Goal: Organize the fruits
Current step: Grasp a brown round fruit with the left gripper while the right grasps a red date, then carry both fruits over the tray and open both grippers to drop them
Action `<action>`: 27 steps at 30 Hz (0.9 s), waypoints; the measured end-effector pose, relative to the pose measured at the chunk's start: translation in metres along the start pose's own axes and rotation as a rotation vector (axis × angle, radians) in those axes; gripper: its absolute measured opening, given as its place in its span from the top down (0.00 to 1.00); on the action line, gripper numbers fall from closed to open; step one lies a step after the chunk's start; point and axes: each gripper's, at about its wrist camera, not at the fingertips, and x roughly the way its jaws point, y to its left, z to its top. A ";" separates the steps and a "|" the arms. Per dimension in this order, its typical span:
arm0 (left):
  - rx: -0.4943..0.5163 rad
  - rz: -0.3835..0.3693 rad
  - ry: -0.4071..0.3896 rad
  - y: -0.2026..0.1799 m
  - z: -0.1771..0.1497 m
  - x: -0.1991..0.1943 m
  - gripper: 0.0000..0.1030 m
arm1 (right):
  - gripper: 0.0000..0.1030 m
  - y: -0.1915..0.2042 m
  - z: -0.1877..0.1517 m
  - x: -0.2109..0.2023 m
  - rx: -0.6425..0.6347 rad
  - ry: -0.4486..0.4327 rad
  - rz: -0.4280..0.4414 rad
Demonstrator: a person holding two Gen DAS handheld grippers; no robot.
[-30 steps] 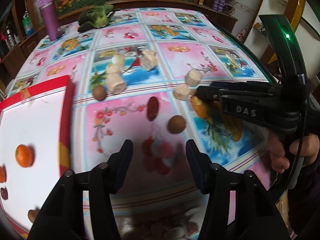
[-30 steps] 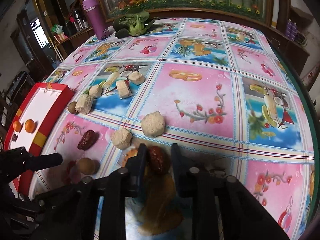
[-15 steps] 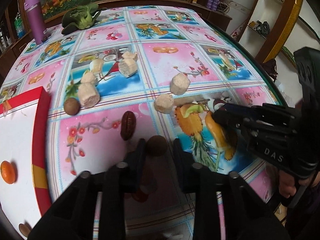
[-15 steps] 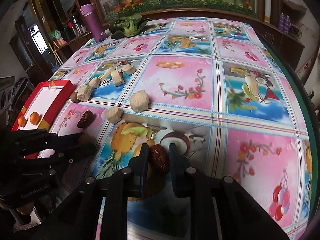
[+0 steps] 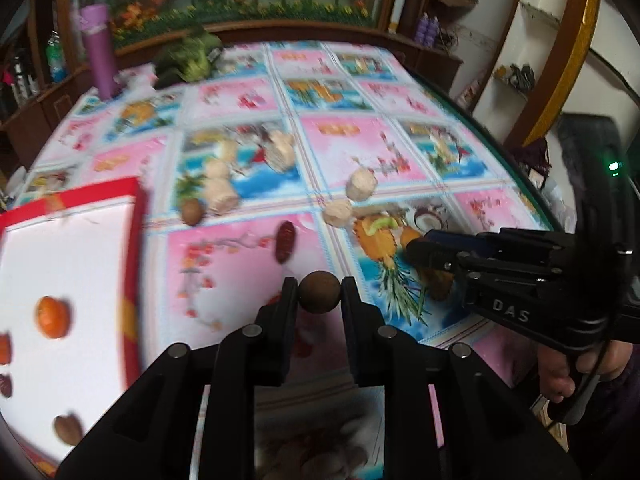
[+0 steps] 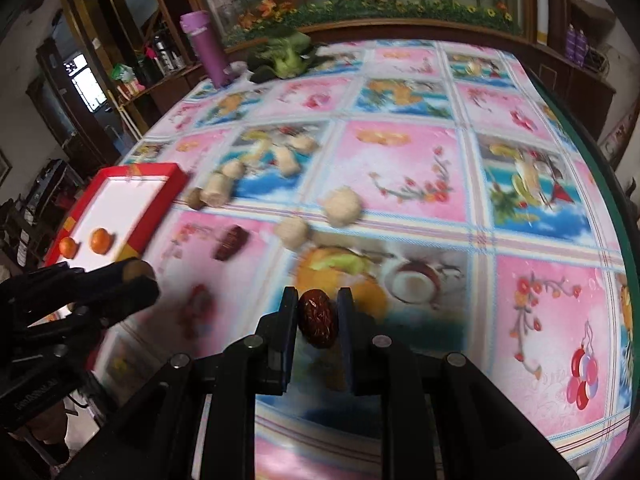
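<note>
The left gripper [image 5: 319, 294] is squeezing a round brown fruit [image 5: 319, 292] above the tablecloth [image 5: 360, 144], while the right gripper [image 6: 317, 314] is pinching a red date [image 6: 318, 317]. Farther off, another date [image 5: 285, 242] is lying loose, and oranges [image 6: 100, 240] are sitting in the red tray [image 6: 160, 200].

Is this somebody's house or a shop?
Probably a house, maybe its dining room. A big table wears a fruit-print tablecloth, a purple flask stands at the far edge, and dark wooden shelves hold bottles and household bits.
</note>
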 end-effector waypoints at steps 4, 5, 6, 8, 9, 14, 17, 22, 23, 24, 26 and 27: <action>-0.042 0.046 -0.091 0.022 -0.005 -0.039 0.77 | 0.82 0.031 0.009 -0.006 -0.031 -0.018 0.034; -0.055 0.056 -0.109 0.028 -0.006 -0.046 0.77 | 0.82 0.042 0.012 -0.007 -0.040 -0.023 0.052; -0.066 0.068 -0.125 0.033 -0.007 -0.053 0.77 | 0.82 0.051 0.014 -0.008 -0.047 -0.029 0.067; -0.091 0.110 -0.175 0.048 -0.011 -0.072 0.77 | 0.82 0.072 0.019 -0.010 -0.067 -0.042 0.097; -0.100 0.133 -0.196 0.055 -0.013 -0.080 0.77 | 0.82 0.084 0.021 -0.009 -0.078 -0.045 0.116; -0.178 0.209 -0.261 0.099 -0.025 -0.111 0.77 | 0.83 0.136 0.026 0.001 -0.110 -0.023 0.208; -0.227 0.265 -0.279 0.128 -0.036 -0.123 0.77 | 0.83 0.162 0.025 0.008 -0.129 0.000 0.240; -0.313 0.322 -0.278 0.176 -0.060 -0.133 0.77 | 0.83 0.192 0.020 0.017 -0.158 0.023 0.264; -0.322 0.331 -0.277 0.182 -0.064 -0.134 0.77 | 0.83 0.198 0.018 0.018 -0.165 0.031 0.267; -0.331 0.337 -0.273 0.188 -0.068 -0.134 0.77 | 0.83 0.203 0.017 0.021 -0.173 0.038 0.271; -0.355 0.340 -0.257 0.201 -0.075 -0.132 0.77 | 0.83 0.214 0.013 0.026 -0.195 0.053 0.277; -0.362 0.342 -0.250 0.205 -0.078 -0.131 0.77 | 0.83 0.220 0.011 0.030 -0.207 0.062 0.274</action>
